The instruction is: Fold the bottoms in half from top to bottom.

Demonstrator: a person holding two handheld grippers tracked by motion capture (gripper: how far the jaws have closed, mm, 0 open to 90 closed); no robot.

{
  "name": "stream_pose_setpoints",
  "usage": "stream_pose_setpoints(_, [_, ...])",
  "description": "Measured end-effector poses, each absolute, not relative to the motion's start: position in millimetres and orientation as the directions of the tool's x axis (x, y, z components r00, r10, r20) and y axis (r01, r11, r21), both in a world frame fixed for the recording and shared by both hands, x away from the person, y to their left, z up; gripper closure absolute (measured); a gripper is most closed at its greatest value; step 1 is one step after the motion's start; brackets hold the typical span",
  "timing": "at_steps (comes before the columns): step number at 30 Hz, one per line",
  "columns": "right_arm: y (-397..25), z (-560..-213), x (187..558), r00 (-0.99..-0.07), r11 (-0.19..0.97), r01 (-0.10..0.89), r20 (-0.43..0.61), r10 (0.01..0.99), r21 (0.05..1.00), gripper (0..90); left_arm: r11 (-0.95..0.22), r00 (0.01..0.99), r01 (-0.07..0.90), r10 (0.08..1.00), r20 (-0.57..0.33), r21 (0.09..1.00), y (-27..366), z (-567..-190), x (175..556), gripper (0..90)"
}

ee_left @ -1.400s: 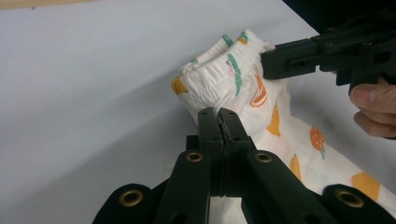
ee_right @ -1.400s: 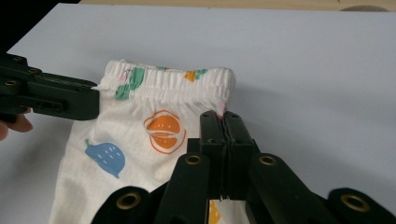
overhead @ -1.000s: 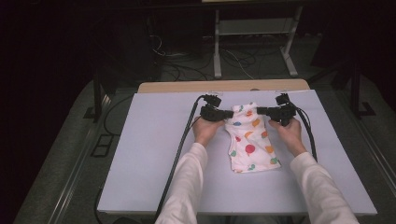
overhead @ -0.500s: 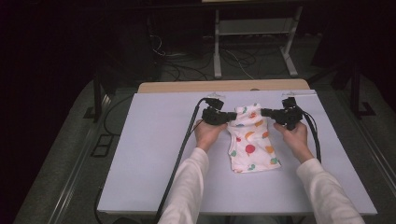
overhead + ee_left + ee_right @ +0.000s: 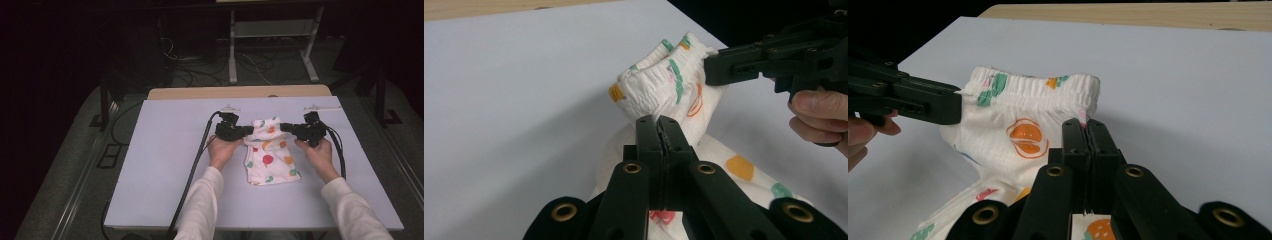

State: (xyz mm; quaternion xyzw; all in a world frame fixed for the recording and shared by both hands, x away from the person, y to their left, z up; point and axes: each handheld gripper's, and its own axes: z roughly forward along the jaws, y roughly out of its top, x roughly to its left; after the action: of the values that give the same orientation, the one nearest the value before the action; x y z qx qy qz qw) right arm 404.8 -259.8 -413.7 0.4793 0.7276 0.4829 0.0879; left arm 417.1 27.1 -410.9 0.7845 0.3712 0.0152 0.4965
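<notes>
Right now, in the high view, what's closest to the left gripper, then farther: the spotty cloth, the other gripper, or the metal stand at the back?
1. Spotty cloth, pinched at the left gripper.
2. Right gripper, across the cloth.
3. Metal stand, far back, off the table.

White table [image 5: 165, 165]; printed garment [image 5: 270, 161] lying on it.

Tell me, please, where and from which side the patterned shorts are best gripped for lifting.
Judging by their pose, take the patterned shorts at the gathered elastic waistband, one pair of tongs at each end, coming in sideways. The band is thick and already raised off the table, as the left tongs and right tongs hold it.
</notes>
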Motion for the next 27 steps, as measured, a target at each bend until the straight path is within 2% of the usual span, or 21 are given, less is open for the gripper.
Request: stream_pose_setpoints(27, [-266,-410,371,-0.563,0.108,0.599,0.322,0.761,0.793,86.9,-0.257,0.763,0.535,0.556,-0.329,0.805,29,-407,386,88.8])
